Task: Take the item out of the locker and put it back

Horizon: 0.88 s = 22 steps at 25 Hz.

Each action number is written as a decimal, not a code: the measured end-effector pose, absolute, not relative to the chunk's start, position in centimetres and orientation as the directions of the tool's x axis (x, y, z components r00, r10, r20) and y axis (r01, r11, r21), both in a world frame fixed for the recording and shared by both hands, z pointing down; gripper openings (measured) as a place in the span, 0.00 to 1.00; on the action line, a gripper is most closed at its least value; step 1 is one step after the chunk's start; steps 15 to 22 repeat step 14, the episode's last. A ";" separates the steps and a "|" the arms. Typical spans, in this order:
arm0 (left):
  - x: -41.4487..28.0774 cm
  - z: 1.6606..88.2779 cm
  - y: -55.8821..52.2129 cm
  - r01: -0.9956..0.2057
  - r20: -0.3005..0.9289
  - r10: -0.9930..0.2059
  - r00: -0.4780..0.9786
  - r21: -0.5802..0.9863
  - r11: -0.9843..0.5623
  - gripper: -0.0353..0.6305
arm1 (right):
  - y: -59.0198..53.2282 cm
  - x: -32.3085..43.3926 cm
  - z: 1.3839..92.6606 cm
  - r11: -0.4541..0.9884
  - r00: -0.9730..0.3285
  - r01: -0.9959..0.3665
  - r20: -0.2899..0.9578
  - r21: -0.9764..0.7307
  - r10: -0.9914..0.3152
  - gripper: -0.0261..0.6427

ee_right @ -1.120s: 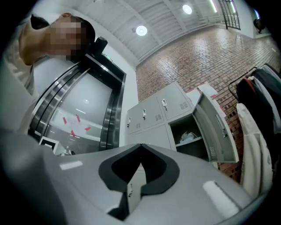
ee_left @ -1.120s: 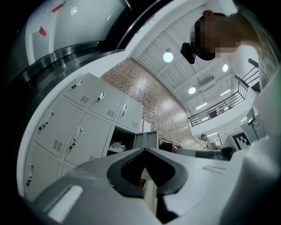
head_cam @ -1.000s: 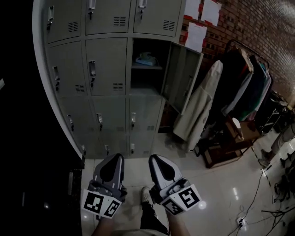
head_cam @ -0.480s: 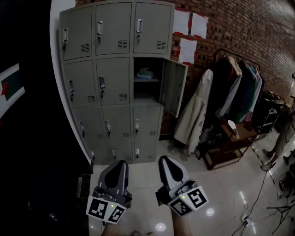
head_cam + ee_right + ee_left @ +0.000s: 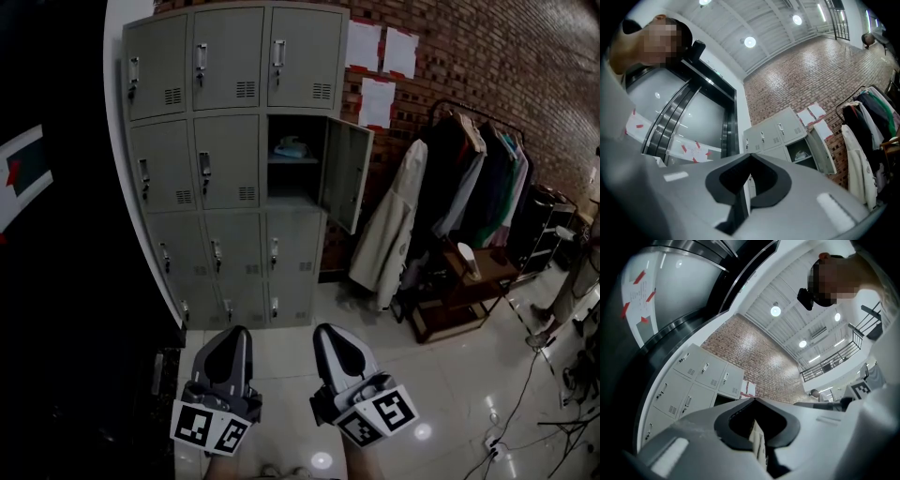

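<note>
Head view: pale bluish item (image 5: 291, 147) sits inside open locker (image 5: 345, 178); left hand-held gripper (image 5: 232, 330) and right hand-held gripper (image 5: 324, 328) closed, empty.

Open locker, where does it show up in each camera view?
Head view: the open locker is at upper centre, its door swung to the right.
Left gripper view: lower left of centre, a dark sliver just above the jaws.
Right gripper view: right of centre, with the door on its right.
Shared landmark: the white papers pinned up just right of it.
</note>
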<state>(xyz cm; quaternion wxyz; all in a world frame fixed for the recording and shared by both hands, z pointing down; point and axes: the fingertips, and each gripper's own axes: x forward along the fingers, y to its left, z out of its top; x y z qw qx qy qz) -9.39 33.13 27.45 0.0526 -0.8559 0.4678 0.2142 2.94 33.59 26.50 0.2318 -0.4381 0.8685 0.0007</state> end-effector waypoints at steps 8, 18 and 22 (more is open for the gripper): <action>-9.5 27.0 32.7 -0.816 -0.428 -0.769 0.474 0.115 -0.567 0.06 | 33.7 2.7 26.7 0.619 -0.518 -0.762 -0.395 -0.190 -0.759 0.04; -9.5 26.8 32.3 -0.806 -0.430 -0.756 0.494 0.101 -0.583 0.06 | 33.0 2.5 26.6 0.612 -0.511 -0.768 -0.399 -0.186 -0.762 0.04; -9.5 26.8 32.3 -0.806 -0.430 -0.756 0.494 0.101 -0.583 0.06 | 33.0 2.5 26.6 0.612 -0.511 -0.768 -0.399 -0.186 -0.762 0.04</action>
